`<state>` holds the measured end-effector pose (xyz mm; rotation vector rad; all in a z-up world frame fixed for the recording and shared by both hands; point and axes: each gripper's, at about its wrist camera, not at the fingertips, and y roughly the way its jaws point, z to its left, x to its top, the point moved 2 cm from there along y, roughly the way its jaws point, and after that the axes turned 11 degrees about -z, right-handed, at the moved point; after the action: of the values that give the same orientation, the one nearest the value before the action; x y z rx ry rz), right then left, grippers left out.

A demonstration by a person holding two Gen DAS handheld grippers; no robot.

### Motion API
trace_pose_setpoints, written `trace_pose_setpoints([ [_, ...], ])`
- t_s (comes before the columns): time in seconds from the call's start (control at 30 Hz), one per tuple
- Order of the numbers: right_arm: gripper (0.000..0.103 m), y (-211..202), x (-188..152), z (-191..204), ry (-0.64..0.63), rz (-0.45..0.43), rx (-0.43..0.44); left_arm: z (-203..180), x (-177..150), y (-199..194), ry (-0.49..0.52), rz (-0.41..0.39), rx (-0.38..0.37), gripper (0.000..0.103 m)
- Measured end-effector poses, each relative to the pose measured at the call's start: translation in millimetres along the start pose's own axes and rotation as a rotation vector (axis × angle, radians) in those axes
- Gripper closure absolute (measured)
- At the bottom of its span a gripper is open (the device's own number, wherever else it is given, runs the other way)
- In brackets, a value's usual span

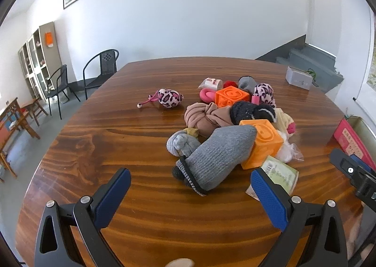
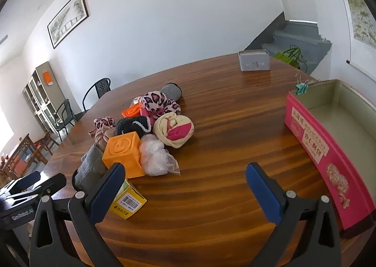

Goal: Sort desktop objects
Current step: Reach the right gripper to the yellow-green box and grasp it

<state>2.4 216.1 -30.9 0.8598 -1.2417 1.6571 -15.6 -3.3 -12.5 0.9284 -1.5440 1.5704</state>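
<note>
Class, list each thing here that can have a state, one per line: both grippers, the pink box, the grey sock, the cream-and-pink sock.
left gripper: open, nothing held
right gripper: open, nothing held
pink box: lidless, inside looks empty
grey sock: unrolled, leaning on an orange cube
cream-and-pink sock: rolled up

Pink cardboard box [image 2: 329, 156]: we see its near end cut off by the frame's right edge.
Yellow barcode carton [image 2: 128, 203]: we see it half hidden behind the right gripper's left finger.
Pink box lettering: too small for us to read.
Small grey box [image 2: 254, 61] at the table's far edge: we cannot read its markings.
</note>
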Motion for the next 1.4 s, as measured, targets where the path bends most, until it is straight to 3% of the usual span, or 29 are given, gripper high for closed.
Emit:
trace_pose_setpoints([
  [0.17,0.000,-10.7,1.4,-3.6,0.011,-0.009,0.002,22.6,0.1,18.0,-0.062,0.022,-0.018,0.000],
  [0.33,0.000,-9.5,4.0,-2.6,0.002,-0.051,-0.013,43.7,-4.4,43.9,-0.082,0.036,0.027,0.000],
  [0.53,0.000,-9.2,26.1,15.6,0.004,-0.037,0.063,65.2,-11.7,54.1,-0.129,0.032,0.064,0.000],
  [0.63,0.000,-20.5,58.6,52.4,-0.072,-0.141,0.118,67.2,-8.9,46.6,-0.145,-0.012,0.049,0.000],
  [0.73,0.000,-21.1,67.2,80.1,-0.135,-0.230,0.148,66.3,-7.1,41.1,-0.135,-0.046,0.062,0.000],
  [0.8,0.000,-6.7,57.0,85.6,-0.136,-0.186,0.184,66.0,-7.0,42.2,-0.134,-0.043,0.074,0.000],
  [0.9,0.000,26.5,35.2,82.5,-0.094,0.016,0.276,68.5,-7.2,44.7,-0.155,-0.027,0.075,0.000],
  [1.13,0.000,15.9,37.4,67.6,-0.032,-0.022,0.300,67.5,-7.9,43.0,-0.163,-0.028,0.063,0.000],
  [1.3,0.000,24.4,28.4,78.6,-0.108,0.063,0.393,66.6,-11.6,47.1,-0.172,0.005,0.039,0.000],
  [1.4,0.000,17.9,17.2,85.7,-0.189,0.068,0.406,67.3,-12.9,48.1,-0.176,0.012,0.047,0.000],
])
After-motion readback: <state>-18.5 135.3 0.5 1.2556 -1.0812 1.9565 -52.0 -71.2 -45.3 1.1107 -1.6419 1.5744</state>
